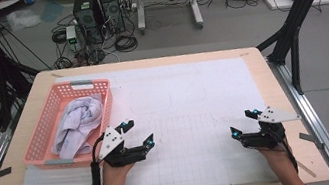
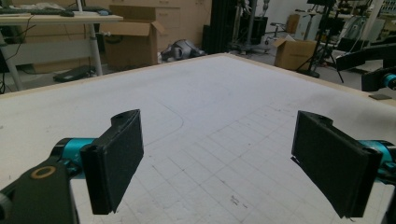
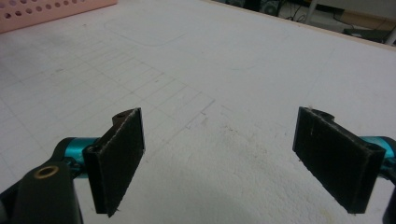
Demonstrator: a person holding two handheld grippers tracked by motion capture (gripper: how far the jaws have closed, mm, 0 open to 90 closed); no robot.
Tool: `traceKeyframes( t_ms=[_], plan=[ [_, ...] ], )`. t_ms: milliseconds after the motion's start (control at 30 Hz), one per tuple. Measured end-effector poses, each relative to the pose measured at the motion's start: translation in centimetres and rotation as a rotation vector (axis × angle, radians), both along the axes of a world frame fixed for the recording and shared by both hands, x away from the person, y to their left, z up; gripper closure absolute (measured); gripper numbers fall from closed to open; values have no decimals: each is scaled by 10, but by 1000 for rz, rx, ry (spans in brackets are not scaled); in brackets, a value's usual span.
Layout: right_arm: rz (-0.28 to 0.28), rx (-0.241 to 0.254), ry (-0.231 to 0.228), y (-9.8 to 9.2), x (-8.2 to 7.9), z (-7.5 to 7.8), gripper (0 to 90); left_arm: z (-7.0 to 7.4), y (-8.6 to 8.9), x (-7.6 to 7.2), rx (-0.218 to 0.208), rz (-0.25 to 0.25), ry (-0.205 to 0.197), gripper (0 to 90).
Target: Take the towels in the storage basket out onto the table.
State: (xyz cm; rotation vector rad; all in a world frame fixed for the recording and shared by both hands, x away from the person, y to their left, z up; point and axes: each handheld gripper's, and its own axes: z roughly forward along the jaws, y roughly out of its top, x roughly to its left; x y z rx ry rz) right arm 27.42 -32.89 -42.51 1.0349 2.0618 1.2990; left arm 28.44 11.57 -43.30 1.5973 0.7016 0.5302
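I hold the left gripper (image 1: 136,133) low over the near left of the table (image 1: 273,85), its flat black jaws spread wide with nothing between them. Just beside it on the left sits the pink plastic basket (image 1: 40,129), rectangular with perforated walls, and inside lies a crumpled white towel (image 1: 78,124), soft and folded over itself. The right gripper (image 1: 242,123) hovers over the near right, well apart from the basket, its jaws also spread and empty. Under both stretches a white mat (image 1: 194,98), matte and faintly smudged, printed with a fine square grid and rounded outlines. The table's rim is pale wood.
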Motion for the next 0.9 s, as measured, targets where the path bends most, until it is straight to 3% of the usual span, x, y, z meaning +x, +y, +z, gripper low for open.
traceKeyframes(
  t_ms=[467, 900],
  plan=[
    [-7, 19, -7, -1, -5, 2, 157, 3, 6, -4, -10, 0, -1, 173],
    [-10, 35, -1, -1, -2, 1, 157, 6, 0, -6, -18, -39, -2, 175]
  ],
)
